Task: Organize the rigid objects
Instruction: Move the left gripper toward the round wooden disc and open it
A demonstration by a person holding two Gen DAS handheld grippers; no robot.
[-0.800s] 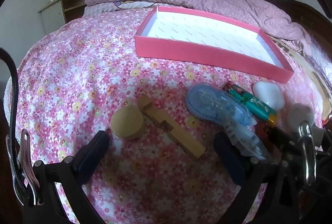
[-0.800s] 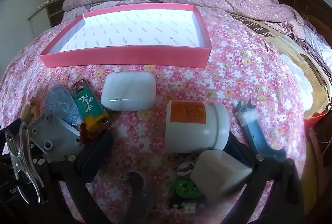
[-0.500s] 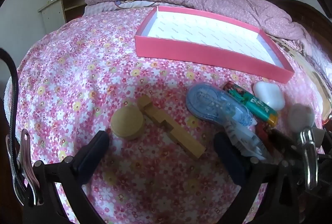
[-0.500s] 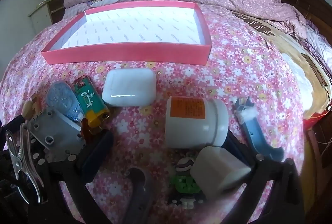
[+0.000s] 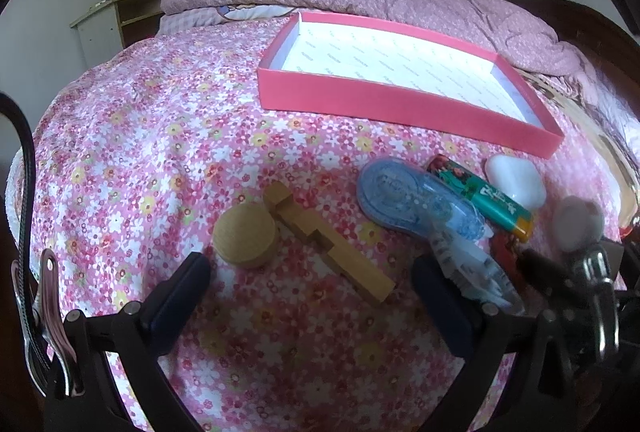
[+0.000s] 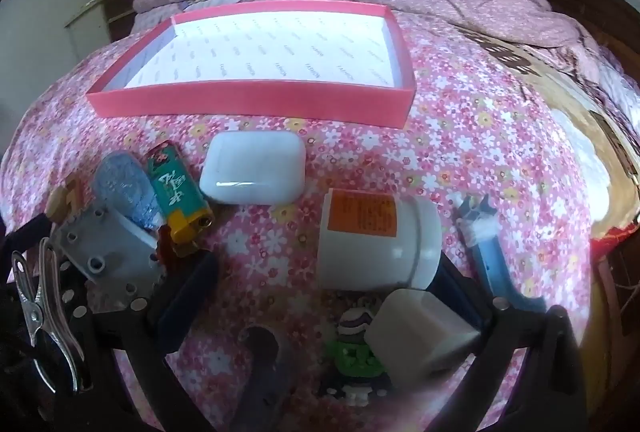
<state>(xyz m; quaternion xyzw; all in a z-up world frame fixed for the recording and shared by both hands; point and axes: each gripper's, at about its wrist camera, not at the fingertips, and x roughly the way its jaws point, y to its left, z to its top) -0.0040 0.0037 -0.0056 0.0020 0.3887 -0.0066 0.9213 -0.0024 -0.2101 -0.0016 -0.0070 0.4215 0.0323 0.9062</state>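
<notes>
Both tools wide, nothing held, pink box empty.
Left tool (image 5: 310, 282) hangs with jaws wide over the wooden notched stick (image 5: 330, 244) and wooden disc (image 5: 246, 240), both well short of the pink box (image 5: 400, 104). Right tool (image 6: 324, 284) is equally wide, white bottle (image 6: 376, 238) lying just ahead of it, white case (image 6: 254, 168) nearer the box. Loose items sit in a row in front of the box on the bed (image 5: 160, 152), likely staged for easy picks.

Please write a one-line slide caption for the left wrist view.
Open left gripper above a wooden disc and notched wooden bar, empty pink box beyond.
</notes>
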